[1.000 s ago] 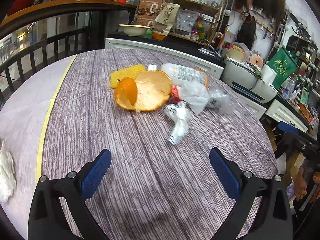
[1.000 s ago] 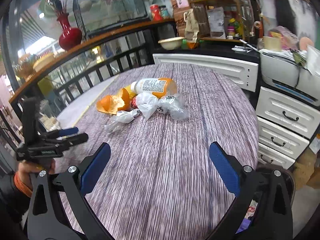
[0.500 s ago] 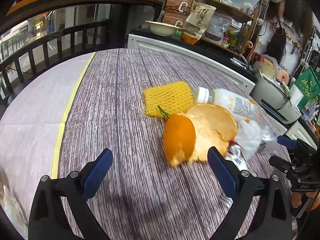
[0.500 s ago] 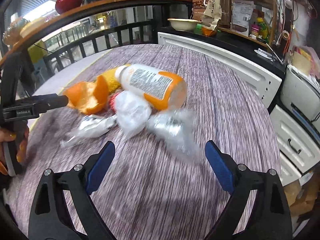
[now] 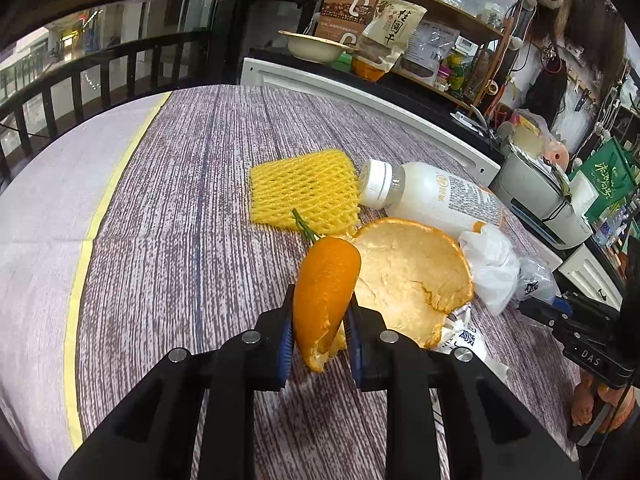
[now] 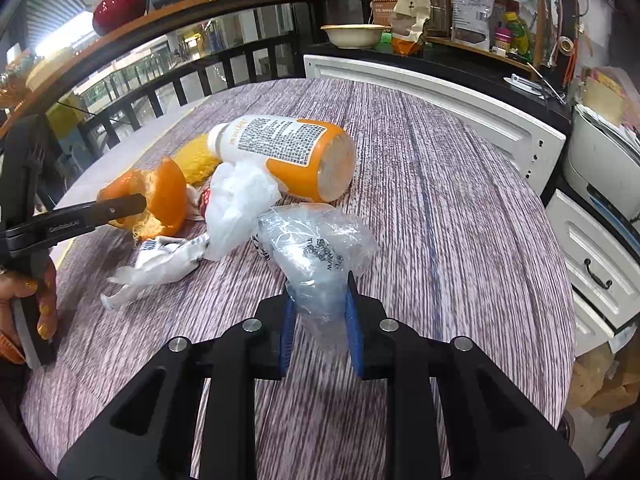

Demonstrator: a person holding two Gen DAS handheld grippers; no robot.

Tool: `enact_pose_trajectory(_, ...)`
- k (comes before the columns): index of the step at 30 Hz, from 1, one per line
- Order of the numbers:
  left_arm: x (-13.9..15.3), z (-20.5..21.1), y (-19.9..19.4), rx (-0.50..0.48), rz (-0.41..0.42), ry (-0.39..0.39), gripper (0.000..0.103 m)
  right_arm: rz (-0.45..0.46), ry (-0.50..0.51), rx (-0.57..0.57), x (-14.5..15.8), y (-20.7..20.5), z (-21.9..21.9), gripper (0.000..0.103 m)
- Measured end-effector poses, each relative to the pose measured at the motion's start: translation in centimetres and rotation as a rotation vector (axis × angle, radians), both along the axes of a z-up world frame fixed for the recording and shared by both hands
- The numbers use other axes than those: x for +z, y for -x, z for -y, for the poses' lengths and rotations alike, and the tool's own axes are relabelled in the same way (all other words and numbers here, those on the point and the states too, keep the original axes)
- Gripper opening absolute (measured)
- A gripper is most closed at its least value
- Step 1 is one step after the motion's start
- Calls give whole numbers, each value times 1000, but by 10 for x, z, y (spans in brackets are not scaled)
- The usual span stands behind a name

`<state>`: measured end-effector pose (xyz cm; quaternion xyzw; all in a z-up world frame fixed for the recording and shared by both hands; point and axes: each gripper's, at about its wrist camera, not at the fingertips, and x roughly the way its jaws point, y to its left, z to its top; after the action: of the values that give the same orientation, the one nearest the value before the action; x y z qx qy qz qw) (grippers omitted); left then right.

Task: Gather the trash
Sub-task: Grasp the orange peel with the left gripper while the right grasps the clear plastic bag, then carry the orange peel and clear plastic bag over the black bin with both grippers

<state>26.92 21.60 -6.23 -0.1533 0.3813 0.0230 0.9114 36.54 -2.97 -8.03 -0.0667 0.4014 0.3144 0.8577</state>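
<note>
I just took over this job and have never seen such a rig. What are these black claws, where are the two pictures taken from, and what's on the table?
A person holds a two-finger gripper in each hand, each with a camera looking along its fingers. In the left view, the left gripper, just closed, pinches an orange peel. In the right view, the right gripper, just closed, pinches a clear plastic bag. Also on the table: a lying bottle, yellow foam netting, a white bag, a wrapper.

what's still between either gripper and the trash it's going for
Nothing visible. The left gripper has just closed on the curled orange peel, the right gripper on the crumpled clear plastic wrapper.
</note>
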Motion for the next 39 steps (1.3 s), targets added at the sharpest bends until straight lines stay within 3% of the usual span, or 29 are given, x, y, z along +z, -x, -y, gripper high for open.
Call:
enact_pose_trajectory(9,16,-1,46,39,53,77,22,22,-88,-15,22,45,37,23)
enact_pose_trajectory(15,34,11,82,49,109,67,22,35,-131,-17,33,74,57,23)
enact_pose_trajectory(26,43,57,130,-20,173,68,22,73,-162,-12,39,131,89,23)
enact_pose_trajectory(39,40,110,148,-124,183,77,22,111,-195,-50,38,170,129,23)
